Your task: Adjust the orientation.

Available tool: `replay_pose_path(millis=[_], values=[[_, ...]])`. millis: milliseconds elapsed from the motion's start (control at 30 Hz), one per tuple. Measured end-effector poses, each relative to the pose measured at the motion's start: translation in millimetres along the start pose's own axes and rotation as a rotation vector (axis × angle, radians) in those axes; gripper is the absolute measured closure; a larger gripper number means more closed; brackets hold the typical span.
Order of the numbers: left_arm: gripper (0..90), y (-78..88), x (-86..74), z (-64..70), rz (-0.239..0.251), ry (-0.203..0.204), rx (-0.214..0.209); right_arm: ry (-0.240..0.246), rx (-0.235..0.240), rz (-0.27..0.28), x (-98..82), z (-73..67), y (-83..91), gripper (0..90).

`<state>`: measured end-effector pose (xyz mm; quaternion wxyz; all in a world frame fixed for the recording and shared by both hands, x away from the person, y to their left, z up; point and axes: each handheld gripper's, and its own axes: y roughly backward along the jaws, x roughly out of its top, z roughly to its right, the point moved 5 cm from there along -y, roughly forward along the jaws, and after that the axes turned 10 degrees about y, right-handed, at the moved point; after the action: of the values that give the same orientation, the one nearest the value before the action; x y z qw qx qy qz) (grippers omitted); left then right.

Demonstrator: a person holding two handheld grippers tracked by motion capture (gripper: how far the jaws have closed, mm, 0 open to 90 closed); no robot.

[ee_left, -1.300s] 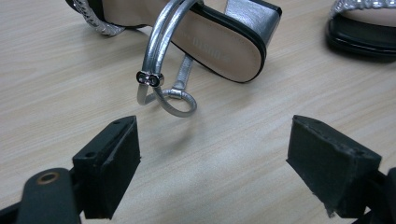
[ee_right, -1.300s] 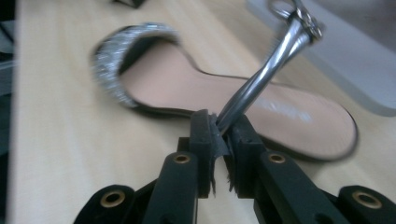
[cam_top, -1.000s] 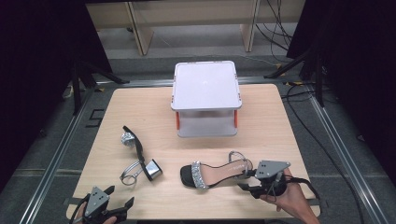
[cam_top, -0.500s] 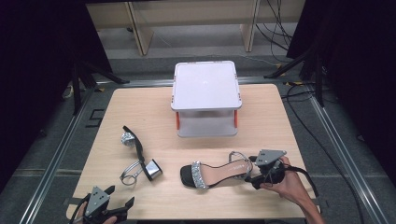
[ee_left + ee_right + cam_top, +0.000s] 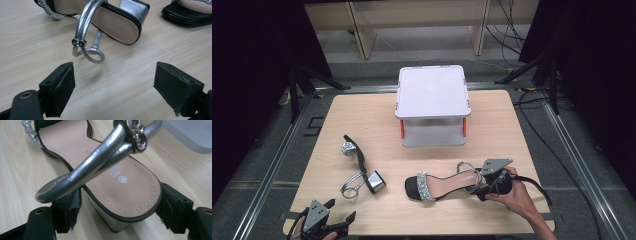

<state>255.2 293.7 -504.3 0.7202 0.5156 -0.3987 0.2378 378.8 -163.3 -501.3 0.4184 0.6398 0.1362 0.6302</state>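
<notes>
Lab recording bay, black curtains (image 5: pixel 252 75), floor cables (image 5: pixel 512 30), railed table (image 5: pixel 362 125)

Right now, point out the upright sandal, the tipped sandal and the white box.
upright sandal (image 5: pixel 447 182), high view, on its insole.
tipped sandal (image 5: pixel 376 180), high view, on its silver heel.
white box (image 5: pixel 432 92), high view, on its lid.

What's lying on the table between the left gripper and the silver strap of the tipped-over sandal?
Nothing: the left gripper view shows bare wooden tabletop between the left gripper and the looped silver ankle strap.
</notes>
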Motion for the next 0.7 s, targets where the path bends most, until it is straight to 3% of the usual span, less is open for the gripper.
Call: replay_pose_path(millis=[67,133,167,200,267,367,500,600,633,700], values=[[16.6,-0.8,0.0,0.4,0.007,0.008,0.0,-0.035,-0.066,-0.011,2.5,2.0,1.4,26.9],[16.6,-0.7,-0.5,0.1,0.0,-0.006,0.0,-0.049,-0.089,-0.017,2.0,5.6,1.5,26.8],[16.6,-0.6,-0.8,-0.9,-0.006,-0.015,0.004,-0.108,-0.128,-0.033,-1.1,11.2,0.9,26.8],[16.6,-1.2,-0.3,0.5,0.006,0.004,-0.006,-0.108,-0.128,-0.033,-1.1,11.2,0.9,26.8],[16.6,-0.6,0.1,0.3,0.007,0.006,-0.002,-0.16,-0.134,-0.037,-2.7,12.0,0.2,26.7],[16.6,0.3,-0.1,-0.9,-0.006,-0.006,-0.002,-0.18,-0.171,-0.081,-0.5,-1.6,2.7,27.9],[16.6,0.3,0.2,-0.3,0.007,0.0,0.002,-0.148,-0.145,-0.079,-1.8,-11.7,10.5,33.4],[16.6,0.3,0.3,-0.8,0.005,-0.002,0.002,-0.165,-0.124,-0.088,-2.9,-22.0,15.8,35.8],[16.6,0.9,0.1,-0.7,-0.001,-0.004,-0.001,-0.124,-0.103,-0.063,-2.4,-29.6,17.4,38.2],[16.6,0.1,-0.1,0.0,0.006,-0.001,-0.002,-0.128,-0.097,-0.065,-2.7,-34.6,18.9,38.7]])
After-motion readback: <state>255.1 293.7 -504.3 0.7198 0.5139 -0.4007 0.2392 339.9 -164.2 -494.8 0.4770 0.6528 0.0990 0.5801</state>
